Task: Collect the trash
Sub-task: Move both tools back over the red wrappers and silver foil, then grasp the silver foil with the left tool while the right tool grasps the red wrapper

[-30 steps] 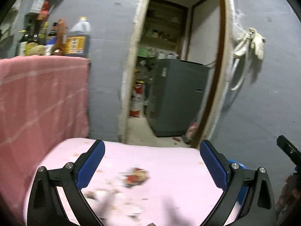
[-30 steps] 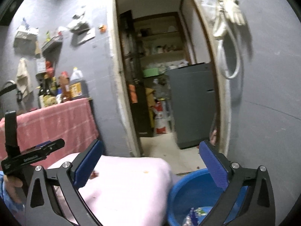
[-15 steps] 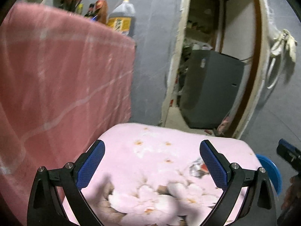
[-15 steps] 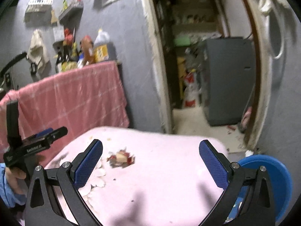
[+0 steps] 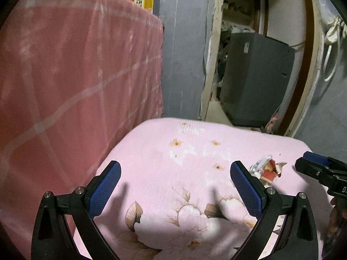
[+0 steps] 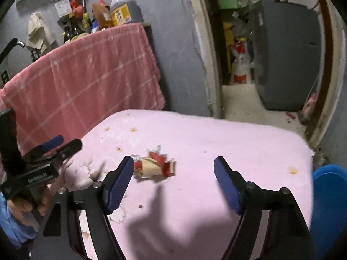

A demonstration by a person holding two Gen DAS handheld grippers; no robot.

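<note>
A crumpled red-and-tan wrapper (image 6: pixel 155 164) is lying on the pink floral worktop (image 6: pixel 227 138); the right tool (image 6: pixel 173 179) is closing, nothing clamped; the left tool (image 5: pixel 175 182) is gaping apart.

A low surface (image 6: pixel 227 143) covered in a pink cloth (image 5: pixel 195 151) printed with pale flowers and small orange blossoms fills the lower part of both views. One piece of trash lies directly on it: a crumpled red, tan and clear wrapper (image 6: pixel 155 165), also seen in the left wrist view (image 5: pixel 267 170) toward the cloth's right side. A few tiny crumbs dot the cloth near the wrapper. The rest of the cloth is bare. Dark shadows of the tools fall across its near part
</note>
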